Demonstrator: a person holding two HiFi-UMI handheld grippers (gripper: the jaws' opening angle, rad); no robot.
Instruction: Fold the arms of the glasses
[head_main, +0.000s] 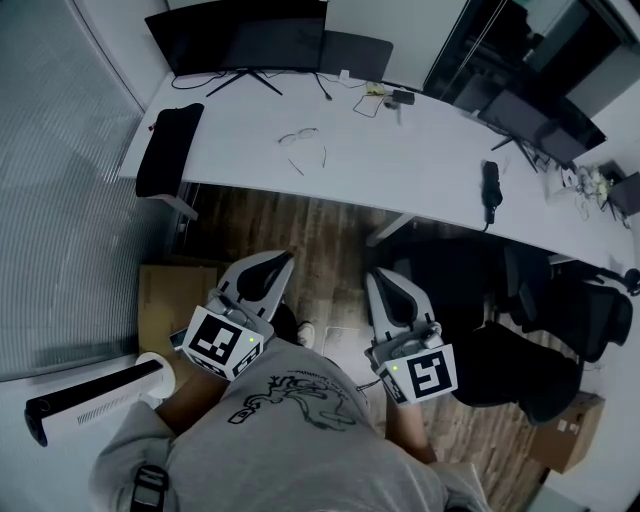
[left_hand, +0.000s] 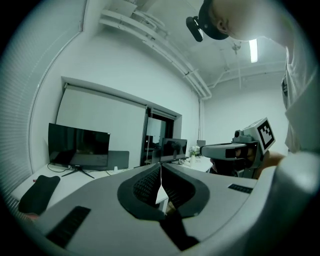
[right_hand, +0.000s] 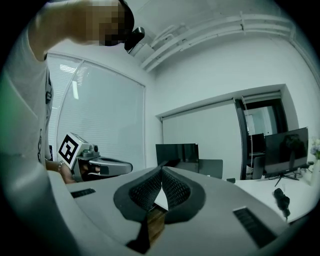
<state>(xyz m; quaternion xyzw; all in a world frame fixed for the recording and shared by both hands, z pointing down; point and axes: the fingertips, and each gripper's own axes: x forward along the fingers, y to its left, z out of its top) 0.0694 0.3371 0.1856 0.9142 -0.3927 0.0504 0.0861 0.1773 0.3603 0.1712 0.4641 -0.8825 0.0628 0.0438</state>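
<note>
Head view: thin wire-frame glasses (head_main: 300, 135) lie on the white worktop (head_main: 420, 165) well ahead, arms open, pointing back at me. My left tool (head_main: 283, 260) lines up nearer than my right tool (head_main: 376, 277). Left gripper view: tool closed, empty. Right gripper view: same.

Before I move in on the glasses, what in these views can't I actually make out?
- Glasses, head view: too small to judge the hinges or which side faces up.
- Glasses, gripper views: not visible; the left gripper and right gripper block much of the desk.
- Black object at the desk's right, head view: too small and dark to identify.
</note>
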